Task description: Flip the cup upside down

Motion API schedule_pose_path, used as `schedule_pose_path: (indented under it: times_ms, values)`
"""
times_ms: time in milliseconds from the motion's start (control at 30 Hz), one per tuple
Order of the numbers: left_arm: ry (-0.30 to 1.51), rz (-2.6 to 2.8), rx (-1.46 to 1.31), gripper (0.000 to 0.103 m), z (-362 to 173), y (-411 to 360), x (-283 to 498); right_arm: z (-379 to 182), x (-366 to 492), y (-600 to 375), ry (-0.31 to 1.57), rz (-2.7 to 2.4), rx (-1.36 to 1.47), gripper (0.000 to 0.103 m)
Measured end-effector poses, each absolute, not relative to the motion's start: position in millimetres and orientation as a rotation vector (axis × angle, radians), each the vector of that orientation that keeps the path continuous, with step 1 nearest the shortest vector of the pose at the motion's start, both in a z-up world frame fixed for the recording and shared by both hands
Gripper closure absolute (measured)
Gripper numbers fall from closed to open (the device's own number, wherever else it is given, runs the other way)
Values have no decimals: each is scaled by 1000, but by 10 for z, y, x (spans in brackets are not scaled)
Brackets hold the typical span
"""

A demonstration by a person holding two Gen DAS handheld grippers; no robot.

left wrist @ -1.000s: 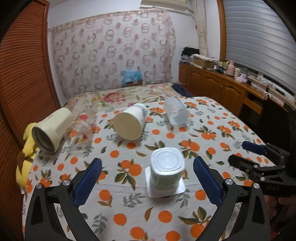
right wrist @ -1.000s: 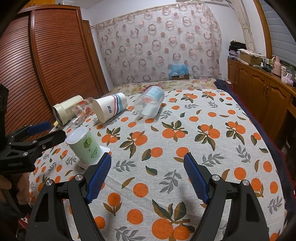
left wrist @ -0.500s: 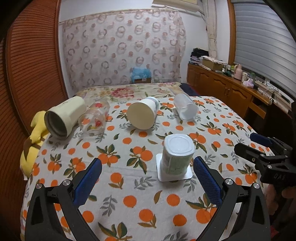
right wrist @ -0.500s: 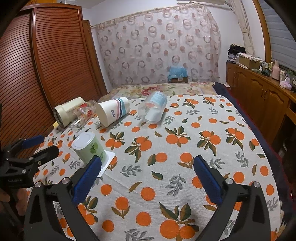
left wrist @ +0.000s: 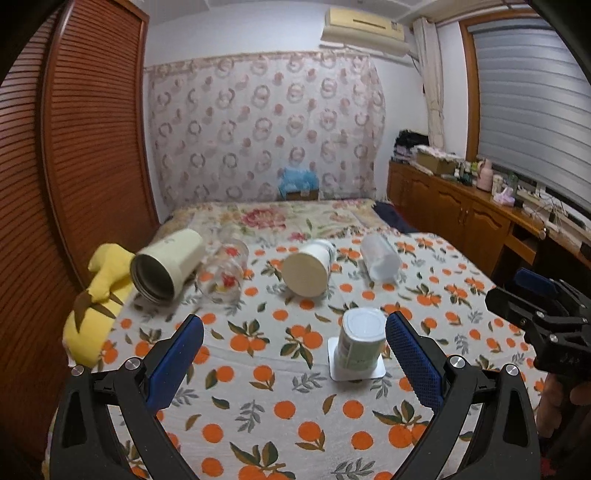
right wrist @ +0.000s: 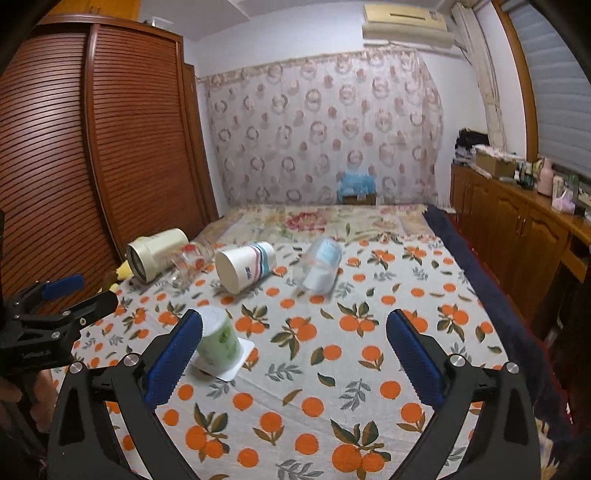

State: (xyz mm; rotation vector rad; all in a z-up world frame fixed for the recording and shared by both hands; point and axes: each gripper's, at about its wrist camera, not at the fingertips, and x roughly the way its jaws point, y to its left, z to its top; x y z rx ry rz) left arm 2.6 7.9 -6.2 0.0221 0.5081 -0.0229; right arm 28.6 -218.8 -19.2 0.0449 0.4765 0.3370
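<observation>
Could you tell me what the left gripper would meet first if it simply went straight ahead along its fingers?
Probably the orange-print tablecloth first: the open left gripper points slightly downward. The green-and-white cup, upside down on its white coaster, stands just inside the right finger; depth is uncertain.

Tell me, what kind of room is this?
Most likely a bedroom in someone's home. There is a bed with a flowery cover just past the cups, a big wooden wardrobe with slatted doors along the wall, and an air conditioner up high above the patterned curtain.
</observation>
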Motion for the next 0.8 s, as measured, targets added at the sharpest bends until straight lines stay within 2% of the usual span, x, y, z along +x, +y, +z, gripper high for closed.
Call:
schedule_pose_path:
  times_ms: [267, 800]
  values:
    - [451, -15, 9, 8, 94, 89, -110, -12, 125, -2160, 418, 341, 42, 3]
    - [446, -15, 4, 8, 107, 98, -130, -1, 120, -2170, 416, 339, 44, 3]
